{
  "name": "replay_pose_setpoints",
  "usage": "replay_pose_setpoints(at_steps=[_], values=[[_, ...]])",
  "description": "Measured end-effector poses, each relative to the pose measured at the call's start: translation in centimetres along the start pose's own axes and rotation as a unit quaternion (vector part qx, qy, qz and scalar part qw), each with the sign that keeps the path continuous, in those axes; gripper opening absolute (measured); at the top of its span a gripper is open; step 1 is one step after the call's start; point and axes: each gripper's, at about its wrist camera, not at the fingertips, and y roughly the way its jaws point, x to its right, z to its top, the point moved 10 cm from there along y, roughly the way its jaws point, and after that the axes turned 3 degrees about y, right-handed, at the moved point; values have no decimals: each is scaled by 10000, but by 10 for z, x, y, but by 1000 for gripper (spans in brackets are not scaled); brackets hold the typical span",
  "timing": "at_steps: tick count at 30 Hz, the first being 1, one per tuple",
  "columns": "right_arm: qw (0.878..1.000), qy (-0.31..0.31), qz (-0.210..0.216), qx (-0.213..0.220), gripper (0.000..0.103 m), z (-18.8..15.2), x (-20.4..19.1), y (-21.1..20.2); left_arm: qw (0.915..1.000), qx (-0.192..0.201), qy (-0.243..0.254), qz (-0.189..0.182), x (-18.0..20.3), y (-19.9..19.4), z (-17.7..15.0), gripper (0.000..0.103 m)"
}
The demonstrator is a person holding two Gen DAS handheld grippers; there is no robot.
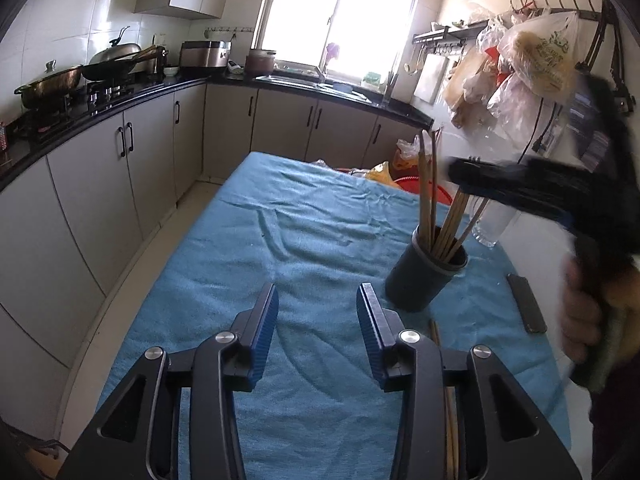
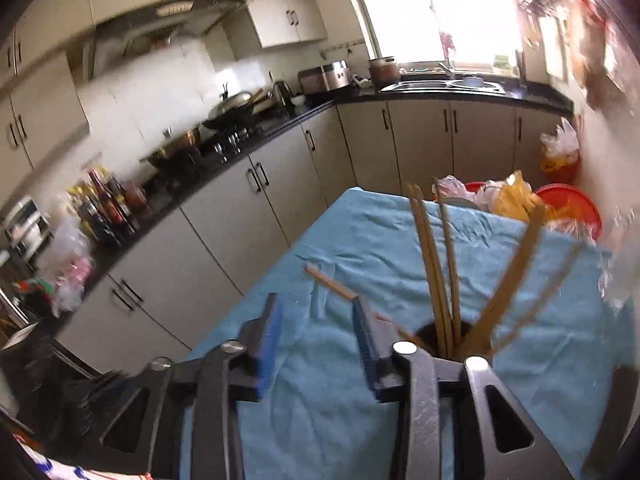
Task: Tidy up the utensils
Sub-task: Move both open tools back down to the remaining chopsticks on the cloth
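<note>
Two grippers: raised over a table draped in blue cloth [image 1: 304, 216].
Left gripper [image 1: 318, 316]: jaws apart, nothing between them, over bare cloth toward the near edge.
Right gripper [image 2: 316, 332]: jaws apart, nothing clamped; blurred above the holder in the left view, gripped by a hand [image 1: 580, 320].
Holder [image 1: 426, 274]: dark cup, upright near the right edge.
Chopsticks [image 1: 430, 196]: several standing fanned in the holder.
Stray chopstick [image 2: 330, 282]: seen slanted past the right gripper's right finger; contact with it unclear.
Loose chopsticks [image 1: 436, 334]: flat on cloth by the near edge, beside the left gripper.
Dark bar [image 1: 526, 304]: flat at the right edge.
</note>
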Motion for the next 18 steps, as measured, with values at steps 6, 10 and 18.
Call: replay_pose_setpoints(at_steps=[6,10,18], values=[[9893,120,-1130,-919,22,-112,66,-4,9995,-310,5,-77,4,18,-23,39],[9813,649,-1142,-1406,20,-178,91,7,9982,-559,126,-157,18,30,-43,39],[9796,400,-1400,-1384,19,-194,84,26,9947,-926,414,-160,39,44,-75,39]])
